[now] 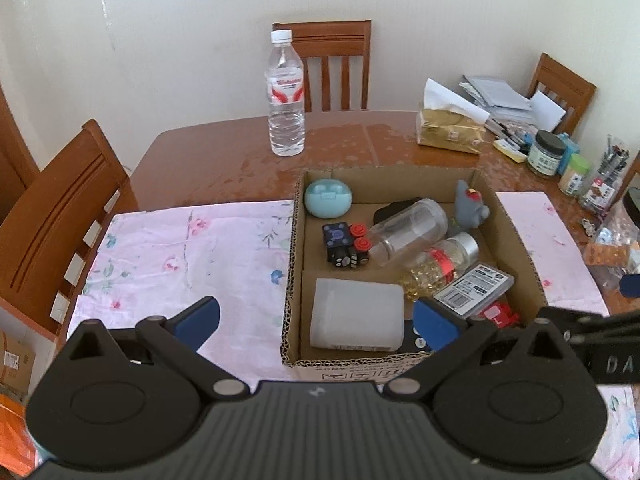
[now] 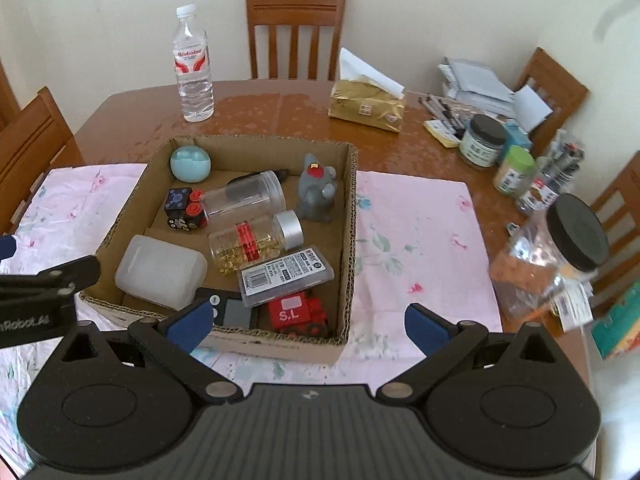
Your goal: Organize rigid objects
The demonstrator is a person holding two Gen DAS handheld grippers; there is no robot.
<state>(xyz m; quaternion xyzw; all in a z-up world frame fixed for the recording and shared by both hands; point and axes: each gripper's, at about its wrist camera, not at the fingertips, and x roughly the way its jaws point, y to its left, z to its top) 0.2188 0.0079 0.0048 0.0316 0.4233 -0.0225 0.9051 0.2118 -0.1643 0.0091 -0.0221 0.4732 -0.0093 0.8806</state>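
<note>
Readable writing first: red block (image 2: 298, 314) in the box's near corner carries a white patch and "S.L" underneath. Left tool's body, seen at the left edge of the right wrist view, reads "nRobot.AI", start cut off. In the left wrist view the right tool's body shows "DA", rest out of frame. Flat clear case (image 2: 286, 276) has a barcode and a white label w/ small print, too fine to read. Water bottle (image 1: 286, 92) has a red-and-white label, text blurred. Gold tissue pack (image 2: 366, 110) has a small white sticker, unreadable.

Left tool (image 1: 316, 322): blue tips wide apart, nothing between them, hovering over the box's near-left edge; its right tip is over the box, beside the frosted white container (image 1: 356, 314), left tip over the pink floral cloth (image 1: 180, 248).

Right tool (image 2: 306, 324): tips also spread apart, empty, hanging above the near-right corner of the cardboard box (image 2: 350, 216); left tip over a dark flat gadget, right tip over the cloth.

The box sits on the cloth on the brown surface (image 2: 280, 108). Inside: teal round case (image 2: 190, 164) at far-left corner, black cube w/ red buttons (image 2: 184, 208), empty clear jar (image 2: 246, 198) lying on its side, capsule bottle w/ silver cap (image 2: 256, 242) also on its side, grey figurine (image 2: 316, 188) upright at the far right.
</note>
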